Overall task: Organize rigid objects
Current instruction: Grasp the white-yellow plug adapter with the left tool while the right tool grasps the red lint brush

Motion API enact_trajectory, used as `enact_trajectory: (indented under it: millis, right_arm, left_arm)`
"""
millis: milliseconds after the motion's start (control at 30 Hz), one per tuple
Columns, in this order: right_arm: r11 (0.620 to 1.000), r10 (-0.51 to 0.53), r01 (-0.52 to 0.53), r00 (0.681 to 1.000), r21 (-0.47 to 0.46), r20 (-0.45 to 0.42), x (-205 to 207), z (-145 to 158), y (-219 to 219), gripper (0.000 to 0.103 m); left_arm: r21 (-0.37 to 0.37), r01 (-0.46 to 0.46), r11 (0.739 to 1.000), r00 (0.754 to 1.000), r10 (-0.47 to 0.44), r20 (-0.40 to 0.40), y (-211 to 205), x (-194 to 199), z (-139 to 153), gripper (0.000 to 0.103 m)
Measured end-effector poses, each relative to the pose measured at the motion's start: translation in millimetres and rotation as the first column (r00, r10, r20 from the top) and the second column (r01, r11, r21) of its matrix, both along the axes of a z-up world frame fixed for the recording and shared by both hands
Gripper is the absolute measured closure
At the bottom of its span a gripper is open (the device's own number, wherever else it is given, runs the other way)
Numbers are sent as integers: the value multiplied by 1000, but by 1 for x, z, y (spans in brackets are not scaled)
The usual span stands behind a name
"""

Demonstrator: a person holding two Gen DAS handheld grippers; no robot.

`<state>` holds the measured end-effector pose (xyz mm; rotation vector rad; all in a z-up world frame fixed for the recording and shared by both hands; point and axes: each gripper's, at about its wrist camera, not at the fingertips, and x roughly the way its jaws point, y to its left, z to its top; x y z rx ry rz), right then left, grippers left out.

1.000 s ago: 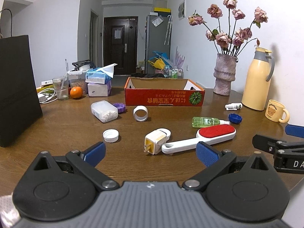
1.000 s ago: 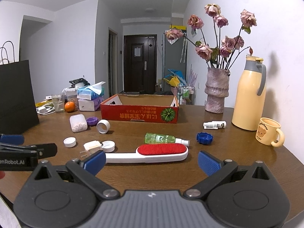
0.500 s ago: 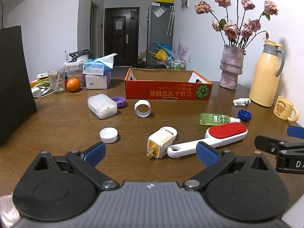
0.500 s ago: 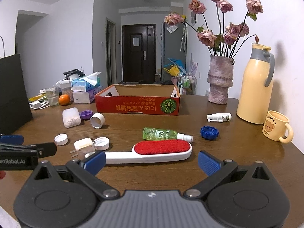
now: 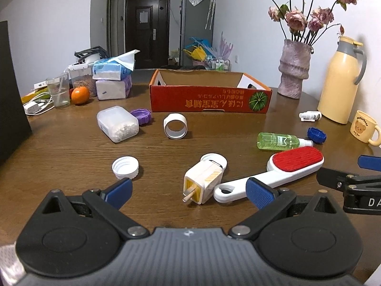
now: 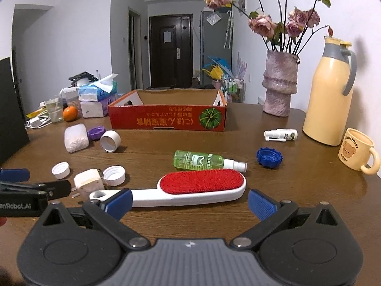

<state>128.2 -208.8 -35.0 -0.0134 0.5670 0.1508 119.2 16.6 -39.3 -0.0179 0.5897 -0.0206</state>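
Both my tongs are spread wide with nothing between their blue tips. My left tongs [image 5: 189, 191] sit low at the bottom of the left wrist view, above the brown table [image 5: 71, 152], and the white plug [image 5: 202, 182] lies just past the gap, prongs pointing toward me, touching a white cap [image 5: 213, 160] behind it. Another white cap [image 5: 125, 167] rests open side up just beyond my left tip. My right tongs [image 6: 189, 201] sit at the bottom of the right wrist view, with the lint brush [image 6: 188, 187] lying crosswise right in front of them: its red pad is in the middle of the frame and its white handle runs left behind my left tip.

Just behind the brush lies the green spray bottle [image 6: 198, 162] on its side, nozzle to the right, and a blue cap [image 6: 269, 156] sits near it further right. A small white spray bottle [image 6: 281, 134] lies toward the right, near the yellow flask [image 6: 329, 95] and the bear mug [image 6: 357, 153]. In the left part of the frame are a clear tub [image 6: 75, 138] of white bits, a purple cap [image 6: 96, 133] touching it, and a white ring [image 6: 110, 141] on its side. The red cardboard box [image 6: 167, 119] stands open at the middle of the table, behind all of these; I cannot see its floor.
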Motion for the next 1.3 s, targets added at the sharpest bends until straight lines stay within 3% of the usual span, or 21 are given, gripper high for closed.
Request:
enact_trajectory:
  millis: [733,833,1167,1300]
  right_arm:
    - [1000,-22,21,994,-13,-104,67,-27,15,0]
    - [1000,-28,26,993,-15,-111,72,-28,16,0]
    - [996,-78,69,986,-61,-149,92,-37,27,0]
    - [993,-98,87,983,-78,-157,97,-41,29,0]
  left_arm:
    - [1,48,999,993,-47,-107,4,64,-28,1]
    - [-11,60,998,991,-61,-117,3,70,-31,8]
    - [-108,115,988,979,-131,-154,9,77,-40,58]
    - [-139,117,983,978,-138,-157,13,78,-41,67]
